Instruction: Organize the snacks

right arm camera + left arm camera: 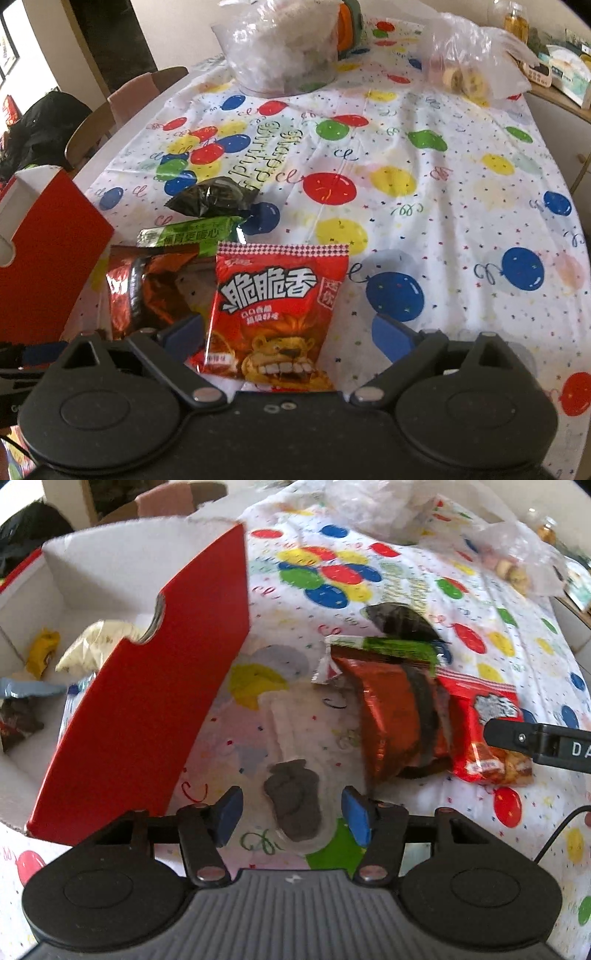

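My left gripper (293,816) points down at the tablecloth with its blue pads either side of a clear packet of dark cookies (291,805); both pads stand apart from it. A red box (147,701) with a white inside stands just to its left and holds several snacks. My right gripper (288,338) is open wide around the near end of a red lion packet (277,306), with a gap at the right pad. Beside that packet lie a copper foil packet (147,284), a green packet (188,234) and a black packet (210,197).
A balloon-print cloth (424,221) covers the table. Two clear plastic bags (280,48) with food sit at the far end. Chairs (122,99) stand at the table's left side, and a sideboard (561,122) is at the right. A cable (561,830) trails at the right.
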`<state>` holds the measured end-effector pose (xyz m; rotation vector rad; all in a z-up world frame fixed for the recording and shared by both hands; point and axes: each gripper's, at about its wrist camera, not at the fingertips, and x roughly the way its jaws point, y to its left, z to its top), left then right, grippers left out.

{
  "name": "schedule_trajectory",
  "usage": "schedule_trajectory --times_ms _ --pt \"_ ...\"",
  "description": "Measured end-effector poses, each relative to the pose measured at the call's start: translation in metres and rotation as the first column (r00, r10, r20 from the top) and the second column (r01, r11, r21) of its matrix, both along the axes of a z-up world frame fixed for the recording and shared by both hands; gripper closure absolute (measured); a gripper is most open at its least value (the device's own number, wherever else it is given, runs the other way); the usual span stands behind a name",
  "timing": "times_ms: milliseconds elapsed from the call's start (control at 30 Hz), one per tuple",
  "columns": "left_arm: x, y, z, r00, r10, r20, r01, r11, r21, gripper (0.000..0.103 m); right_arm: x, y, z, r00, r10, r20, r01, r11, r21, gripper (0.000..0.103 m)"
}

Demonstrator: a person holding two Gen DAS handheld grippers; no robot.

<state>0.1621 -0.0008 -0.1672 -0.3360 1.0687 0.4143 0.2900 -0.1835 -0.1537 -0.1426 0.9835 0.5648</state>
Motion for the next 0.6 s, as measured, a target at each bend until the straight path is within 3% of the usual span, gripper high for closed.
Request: schedule_trajectory --times_ms 233,467,600 --pt "0.008 0.005 -0.006 1.0 -0.011 -0.013 0.011 1.0 0.004 0.046 0.011 0.015 -0.01 0.999 -0.036 -0.021 0.036 0.999 -0.02 0.008" --pt "0.008 -0.001 -0.005 0.999 -0.043 -0.008 0.043 0.998 0.05 0.064 0.01 0.028 -0.02 0.998 -0.047 -0.035 0.045 0.997 -0.068 0.02" --pt "0.008 0.0 -0.005 0.998 -0.065 -0.004 0.065 0.997 0.048 0.064 0.007 0.03 -0.021 0.998 -0.049 -0.032 0.046 0.996 -0.077 0.026"
